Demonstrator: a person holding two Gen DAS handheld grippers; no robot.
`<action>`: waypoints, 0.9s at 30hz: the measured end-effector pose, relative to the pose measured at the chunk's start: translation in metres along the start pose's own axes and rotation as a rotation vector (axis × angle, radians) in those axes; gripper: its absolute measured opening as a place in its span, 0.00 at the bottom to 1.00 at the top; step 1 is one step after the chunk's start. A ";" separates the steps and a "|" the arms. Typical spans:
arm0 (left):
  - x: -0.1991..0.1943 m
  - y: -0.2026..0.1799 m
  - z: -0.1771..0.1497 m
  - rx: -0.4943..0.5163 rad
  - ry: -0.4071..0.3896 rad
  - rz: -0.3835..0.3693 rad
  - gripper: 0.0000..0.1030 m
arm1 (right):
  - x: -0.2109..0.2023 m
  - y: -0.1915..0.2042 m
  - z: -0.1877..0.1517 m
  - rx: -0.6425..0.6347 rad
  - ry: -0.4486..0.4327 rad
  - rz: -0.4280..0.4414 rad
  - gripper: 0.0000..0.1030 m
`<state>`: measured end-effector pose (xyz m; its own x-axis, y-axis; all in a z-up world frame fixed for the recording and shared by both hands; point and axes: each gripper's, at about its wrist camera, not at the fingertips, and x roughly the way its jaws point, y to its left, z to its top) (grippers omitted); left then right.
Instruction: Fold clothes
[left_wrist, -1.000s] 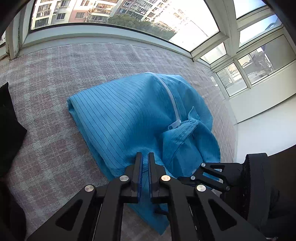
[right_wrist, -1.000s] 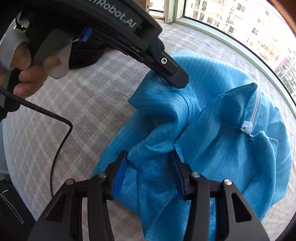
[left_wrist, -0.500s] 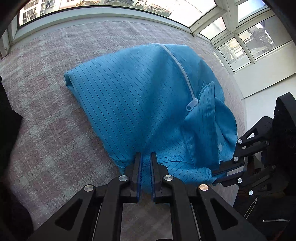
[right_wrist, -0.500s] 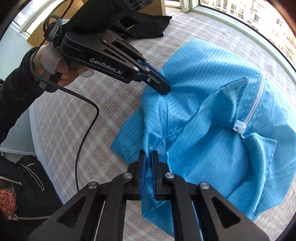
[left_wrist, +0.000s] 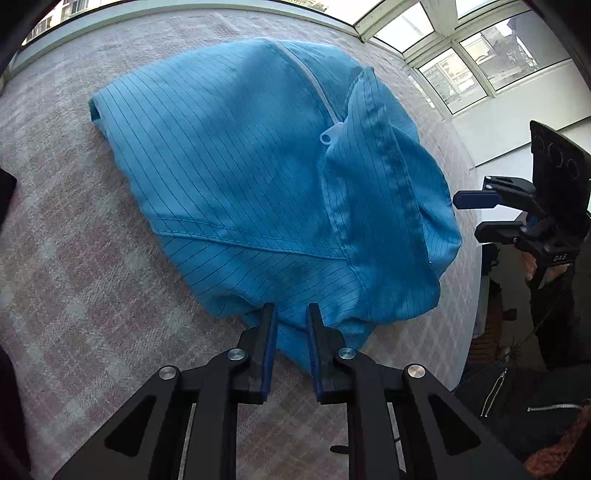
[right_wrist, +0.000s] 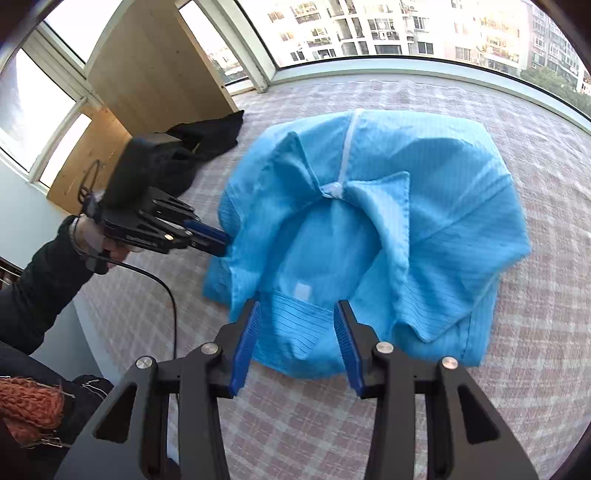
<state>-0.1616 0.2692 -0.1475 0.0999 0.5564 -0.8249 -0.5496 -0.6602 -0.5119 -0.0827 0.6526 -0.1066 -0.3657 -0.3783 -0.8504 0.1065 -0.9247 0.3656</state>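
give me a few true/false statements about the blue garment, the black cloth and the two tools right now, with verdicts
1. The blue garment lies on a checked pink cover. True.
2. Its white zipper is fully undone. False: it is closed up to the collar.
3. A black cloth lies beyond the left tool. True.
4. The right tool is clamped shut on fabric. False: its jaws are opening, with fabric between them.

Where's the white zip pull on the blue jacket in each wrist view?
Left wrist: zip pull sits upper centre-right, at the collar flap's edge.
Right wrist: zip pull sits centre, where the collar flaps meet.
Shared landmark: the white zip line running up the blue jacket.
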 end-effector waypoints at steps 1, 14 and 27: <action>-0.009 -0.006 0.001 0.006 -0.019 -0.012 0.15 | 0.000 -0.002 -0.007 0.014 -0.015 0.020 0.40; -0.025 -0.041 0.003 -0.004 -0.025 0.036 0.21 | -0.005 -0.021 -0.045 0.063 -0.060 -0.001 0.40; -0.037 -0.094 0.032 -0.075 -0.098 0.162 0.49 | 0.022 -0.034 -0.016 0.060 -0.073 -0.088 0.49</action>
<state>-0.1403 0.3267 -0.0616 -0.0678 0.4835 -0.8727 -0.4881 -0.7790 -0.3936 -0.0796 0.6749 -0.1440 -0.4374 -0.2896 -0.8514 0.0165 -0.9492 0.3144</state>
